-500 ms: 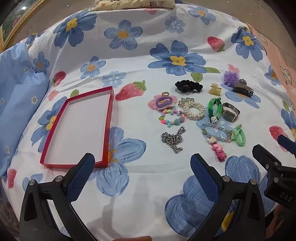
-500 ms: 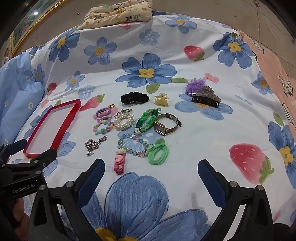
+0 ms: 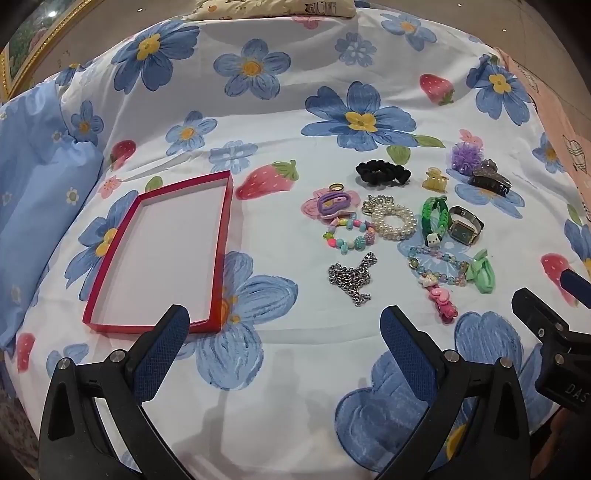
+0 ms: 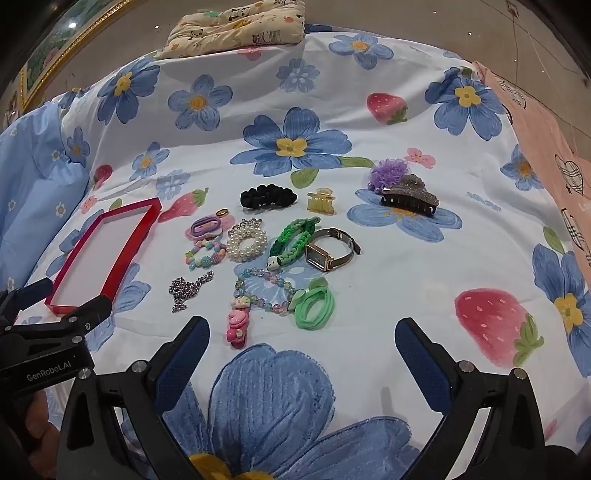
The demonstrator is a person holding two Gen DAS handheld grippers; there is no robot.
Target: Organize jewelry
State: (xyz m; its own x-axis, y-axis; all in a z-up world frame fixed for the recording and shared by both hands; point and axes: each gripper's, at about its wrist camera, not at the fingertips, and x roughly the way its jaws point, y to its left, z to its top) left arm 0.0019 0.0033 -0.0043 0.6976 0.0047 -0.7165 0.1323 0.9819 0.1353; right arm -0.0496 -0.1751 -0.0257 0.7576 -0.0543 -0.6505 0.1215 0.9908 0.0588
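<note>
A shallow red tray [image 3: 221,236] with a white floor lies empty on the floral sheet; it also shows in the right wrist view [image 4: 127,245]. To its right lies a cluster of jewelry: a silver chain [image 3: 352,278], a pearl bracelet [image 3: 393,221], a green braided band [image 4: 291,240], a watch [image 4: 330,253], a pink clip [image 4: 236,326], green hair ties [image 4: 314,304] and a black scrunchie [image 4: 267,197]. My left gripper [image 3: 284,334] is open and empty, just in front of the tray and chain. My right gripper [image 4: 301,345] is open and empty, in front of the pink clip and green ties.
A dark glitter claw clip [image 4: 410,197], a purple pom-pom [image 4: 389,171] and a small yellow clip [image 4: 321,201] lie further back. A blue pillow [image 3: 33,192] sits at the left, a patterned cushion [image 4: 236,29] at the far edge and pink fabric [image 4: 554,162] at the right.
</note>
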